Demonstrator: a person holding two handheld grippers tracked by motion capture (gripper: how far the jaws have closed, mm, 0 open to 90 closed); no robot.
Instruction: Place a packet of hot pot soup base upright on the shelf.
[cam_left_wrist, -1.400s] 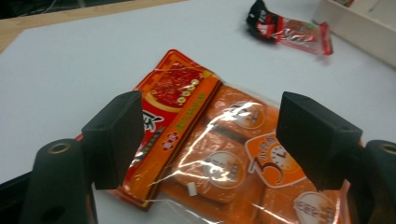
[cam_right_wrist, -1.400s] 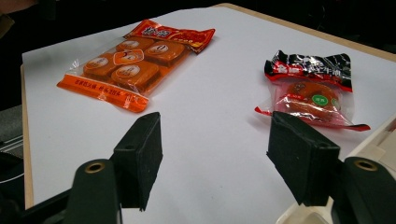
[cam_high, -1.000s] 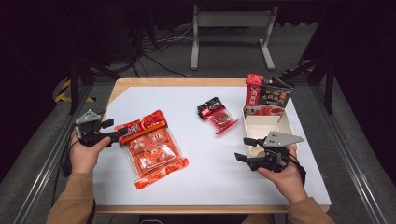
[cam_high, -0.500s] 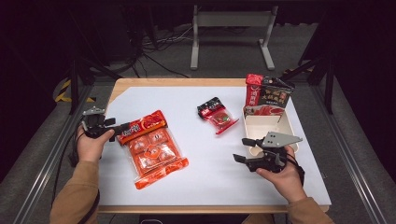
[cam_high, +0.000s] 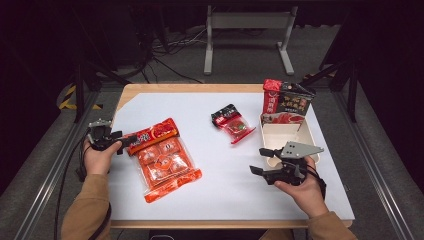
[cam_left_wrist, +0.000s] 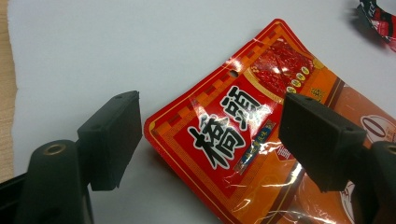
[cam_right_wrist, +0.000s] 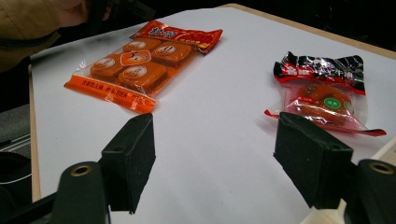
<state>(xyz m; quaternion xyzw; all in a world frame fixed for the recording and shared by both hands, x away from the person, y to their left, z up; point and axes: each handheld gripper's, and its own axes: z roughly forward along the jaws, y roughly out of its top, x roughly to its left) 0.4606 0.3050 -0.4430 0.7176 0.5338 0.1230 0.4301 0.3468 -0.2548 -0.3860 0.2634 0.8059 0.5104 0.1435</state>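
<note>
A big orange-red pack of several cakes (cam_high: 165, 162) lies flat at the table's left, its red printed header (cam_left_wrist: 229, 135) toward my left gripper (cam_high: 125, 142). That gripper (cam_left_wrist: 210, 140) is open, and the header's corner lies between its jaws without being pressed. A small red-and-black snack pack (cam_high: 232, 122) lies mid-table and shows ahead in the right gripper view (cam_right_wrist: 322, 93). My right gripper (cam_high: 259, 161) hovers low at the front right. It (cam_right_wrist: 212, 158) is open, its jaws have just been opening, and nothing is between them.
A white tray (cam_high: 305, 132) sits at the right beside my right hand, with a dark and red bag (cam_high: 287, 100) standing at its far end. A white sheet (cam_high: 200, 110) covers the wooden table. Cables trail on the floor beyond.
My left gripper has sunk and tipped toward the big pack's header, whose corner now lies between its jaws. The right gripper stayed in place, its jaws slightly wider.
</note>
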